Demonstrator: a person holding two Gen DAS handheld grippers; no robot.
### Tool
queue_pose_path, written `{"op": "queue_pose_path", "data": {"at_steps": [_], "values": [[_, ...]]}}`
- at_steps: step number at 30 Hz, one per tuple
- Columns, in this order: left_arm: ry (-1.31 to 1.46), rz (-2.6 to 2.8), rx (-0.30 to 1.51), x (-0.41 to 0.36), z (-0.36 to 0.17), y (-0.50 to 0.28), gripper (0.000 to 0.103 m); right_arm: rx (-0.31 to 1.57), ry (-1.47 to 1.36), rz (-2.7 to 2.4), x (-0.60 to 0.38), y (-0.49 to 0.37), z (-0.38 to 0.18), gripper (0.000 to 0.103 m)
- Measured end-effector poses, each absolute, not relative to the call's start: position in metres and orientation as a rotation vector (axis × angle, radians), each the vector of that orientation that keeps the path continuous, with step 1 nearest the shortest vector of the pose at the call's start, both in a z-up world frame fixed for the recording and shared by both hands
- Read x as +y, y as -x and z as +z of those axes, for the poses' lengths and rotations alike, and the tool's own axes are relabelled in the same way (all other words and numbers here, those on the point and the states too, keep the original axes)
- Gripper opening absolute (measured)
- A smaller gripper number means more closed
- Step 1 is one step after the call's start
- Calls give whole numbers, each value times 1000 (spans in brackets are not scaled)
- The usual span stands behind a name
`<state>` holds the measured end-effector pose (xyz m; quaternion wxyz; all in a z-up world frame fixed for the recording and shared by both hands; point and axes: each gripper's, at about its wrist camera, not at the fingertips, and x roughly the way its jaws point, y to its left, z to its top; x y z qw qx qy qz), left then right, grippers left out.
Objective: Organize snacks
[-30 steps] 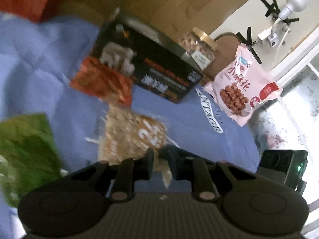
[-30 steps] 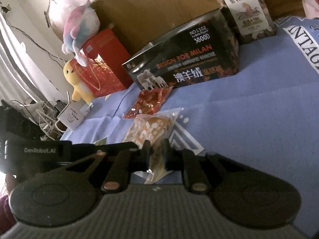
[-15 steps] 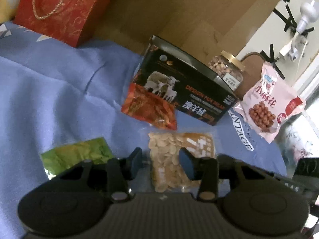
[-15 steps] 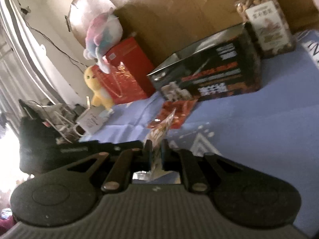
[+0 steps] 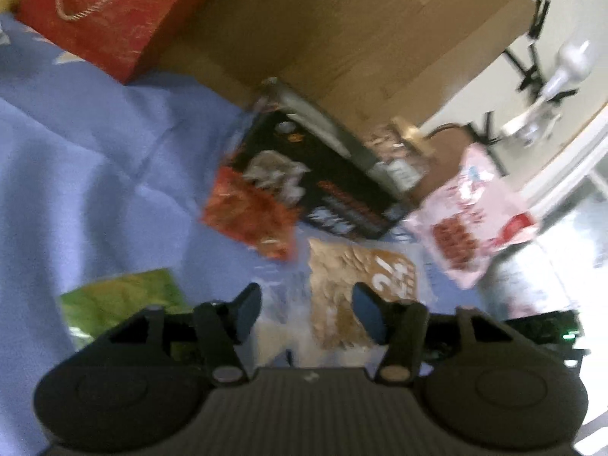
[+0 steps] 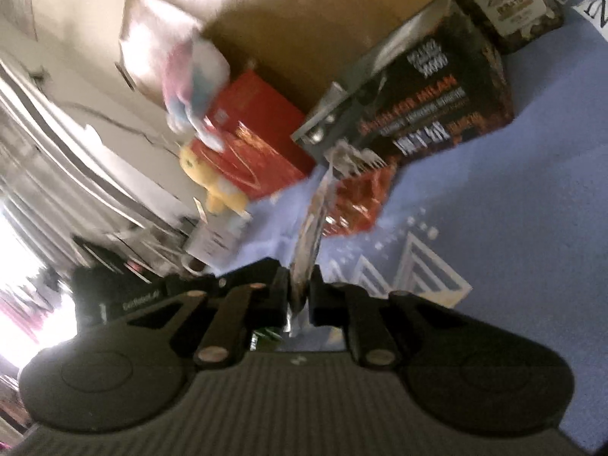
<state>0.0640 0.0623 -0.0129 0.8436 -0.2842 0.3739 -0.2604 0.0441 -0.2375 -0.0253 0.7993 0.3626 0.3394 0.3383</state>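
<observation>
A clear packet of pale seeds with an orange label (image 5: 357, 285) hangs just above the blue cloth (image 5: 76, 152). My right gripper (image 6: 298, 296) is shut on its near edge, and in the right wrist view the seed packet (image 6: 311, 235) stands edge-on. My left gripper (image 5: 307, 313) is open and its jaws are still opening; the packet lies ahead of them toward the right finger, and neither pad presses on it. A red-orange snack packet (image 5: 250, 216) lies beyond, a green packet (image 5: 117, 300) lies at the left, and a pink peanut bag (image 5: 467, 220) leans at the right.
A black printed box (image 5: 323, 174) and a nut jar (image 5: 399, 155) stand against the wooden board (image 5: 342, 30). A red gift bag (image 5: 110, 11) stands at the back left, with plush toys (image 6: 193, 76) beside it in the right wrist view. Bare cloth (image 6: 513, 209) spreads to the right.
My left gripper's jaws went from shut on the seed packet to wide apart. The right gripper kept its hold and rolled, so the packet turned from flat to edge-on.
</observation>
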Motion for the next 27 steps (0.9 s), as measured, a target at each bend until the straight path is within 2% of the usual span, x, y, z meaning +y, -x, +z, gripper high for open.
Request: {"op": "queue_pose_path", "data": {"at_steps": [4,6,8,14,21,22,23,25,27], "values": [[647,-608,751,58,6,-75,49,686,-872,766,-242,-55,-16,12],[628,-599,723,56,20,-86,40,655,-895,778,-245,-65,-10,12],[580,-581,706,49,37,-102,36,634,-888,767,-248,-80,-1,12],[458,-532,668,13,64,-167,37,571,-810,684,-251,-138,27,12],[389,-478,730,-25,36,-221,37,623,-678,549,-263,-181,18,15],[384,-472,735,-29,32,-222,37,614,-598,522,-260,-180,22,18],[380,-471,731,-30,29,-223,37,604,-508,478,-255,-177,27,32],[366,-475,715,-32,30,-220,37,556,-323,387,-244,-166,37,51],[359,-473,700,-30,32,-215,37,501,-221,340,-240,-156,44,51]]}}
